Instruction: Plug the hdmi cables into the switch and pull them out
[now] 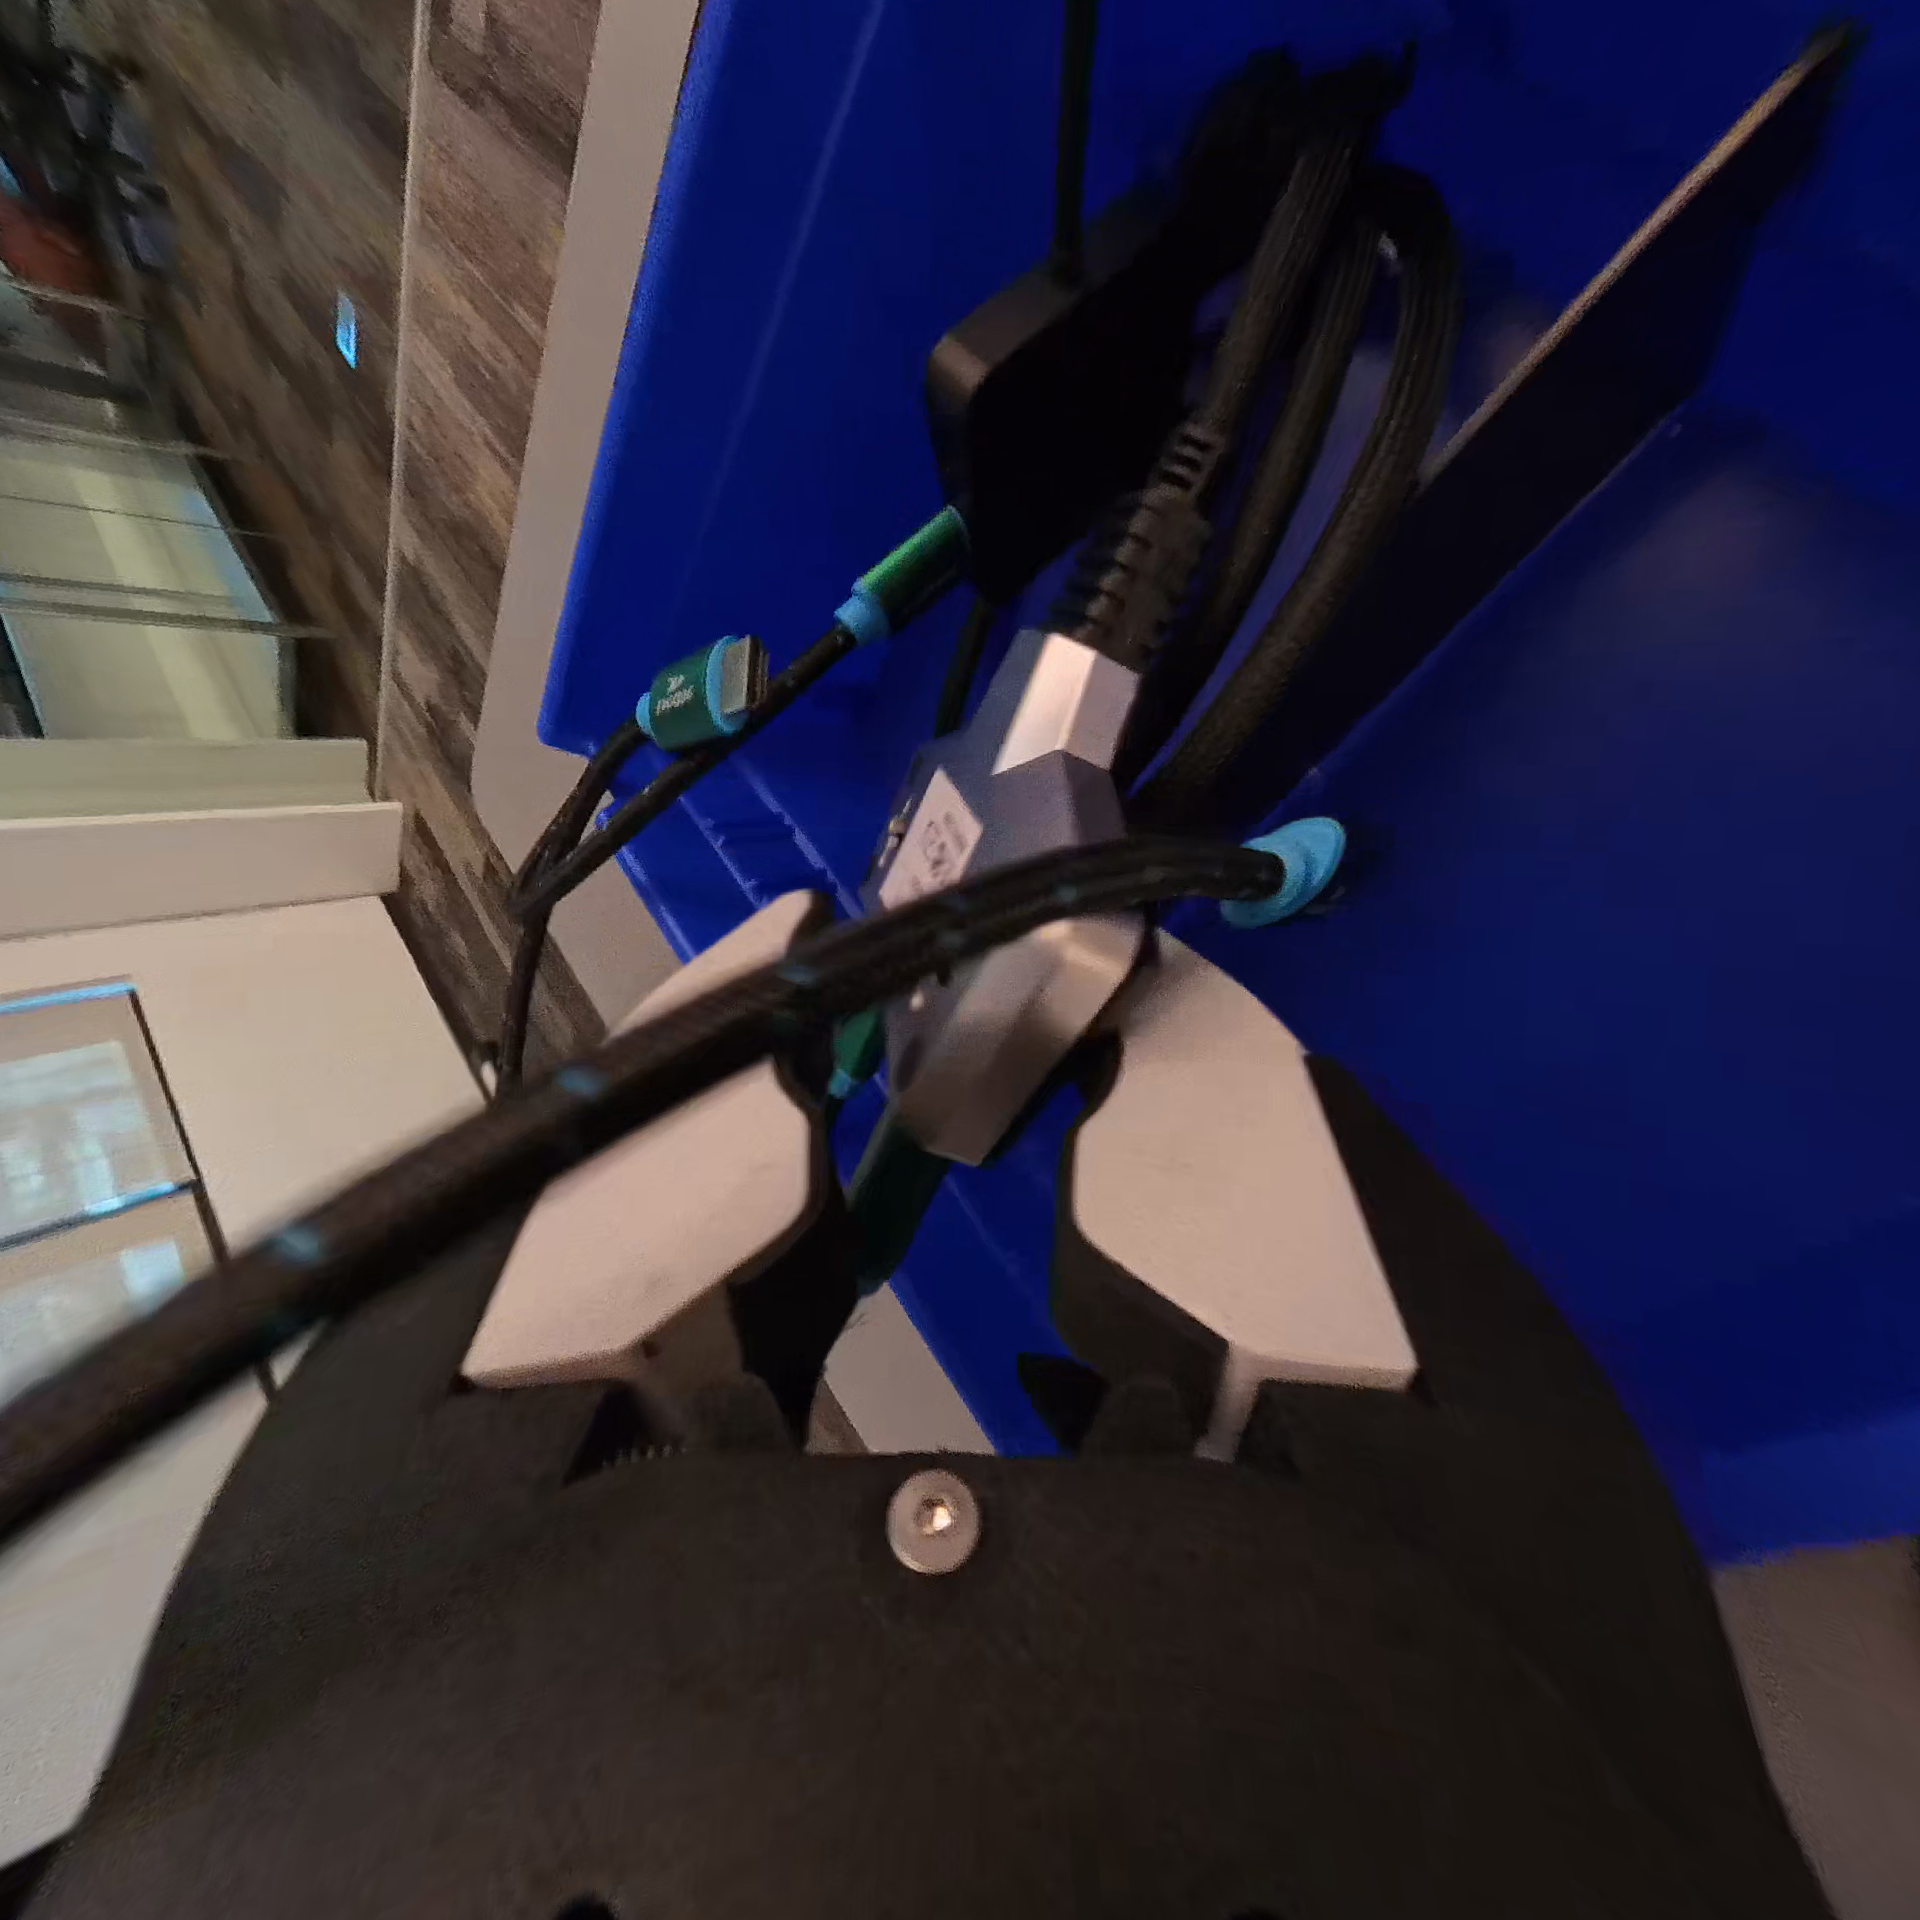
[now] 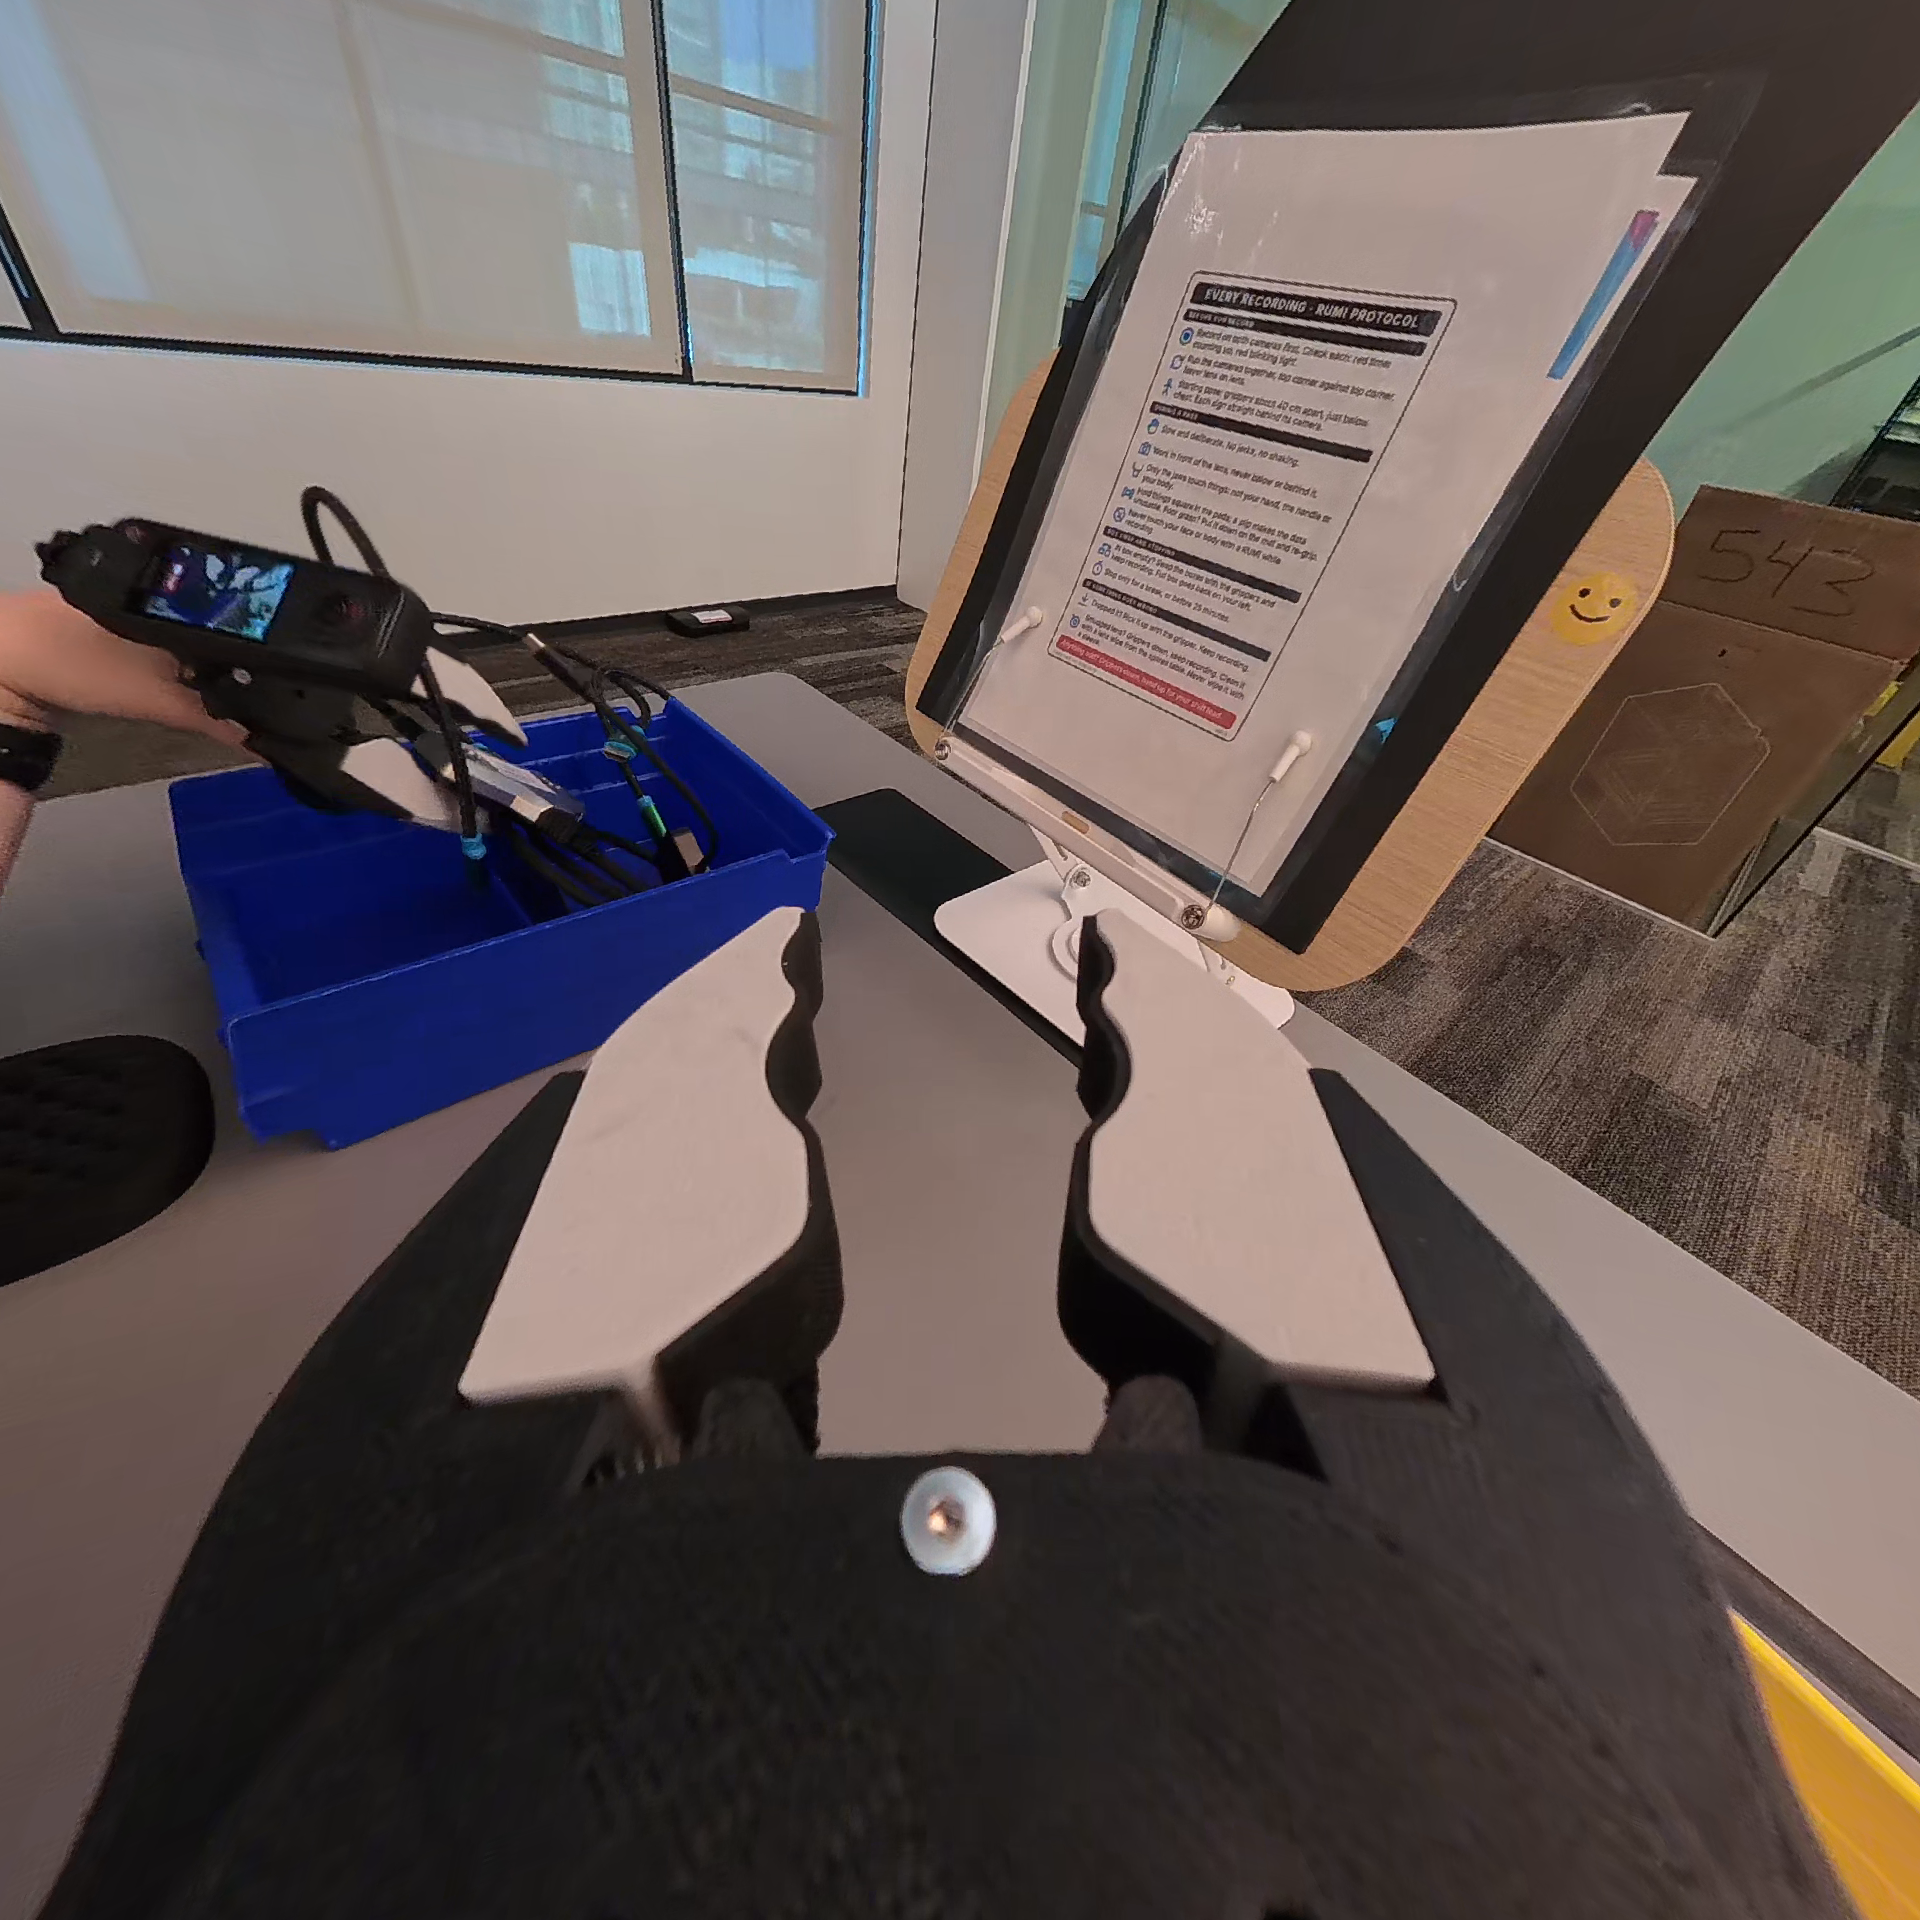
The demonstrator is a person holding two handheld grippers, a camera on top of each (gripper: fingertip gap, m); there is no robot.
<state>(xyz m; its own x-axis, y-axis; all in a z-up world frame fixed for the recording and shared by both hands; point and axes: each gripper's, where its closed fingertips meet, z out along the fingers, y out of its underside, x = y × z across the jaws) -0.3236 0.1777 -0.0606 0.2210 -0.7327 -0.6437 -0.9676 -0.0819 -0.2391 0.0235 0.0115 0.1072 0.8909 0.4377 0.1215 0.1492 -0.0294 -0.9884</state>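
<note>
- The right gripper [image 2: 940,935], two smooth pale-grey plates backed with wavy black foam on a grainy black printed body, hangs spread with nothing between them over the matte grey tabletop [image 2: 935,1195].
- At 9 o'clock in the right wrist view lies a dimpled black foam pad [image 2: 83,1143].
- At 10 o'clock sits the glossy blue plastic bin [image 2: 499,997], with ridged walls and inner dividers.
- Over the bin, a person's hand [image 2: 73,665] holds the left gripper [image 1: 966,997], which pinches the faceted silver metal switch box [image 1: 997,935] at its near end.
- A thick black braided hdmi cable [image 1: 623,1049] with pale-blue flecks crosses the left finger toward a light-blue collar at 2 o'clock.
- At 10 o'clock in the left wrist view, a loose green-shelled plug [image 1: 707,691] hangs by the bin's outer wall.
- At 1 o'clock in the right wrist view, a laminated white sheet [image 2: 1278,499] leans on a white stand before a rounded wooden board.
</note>
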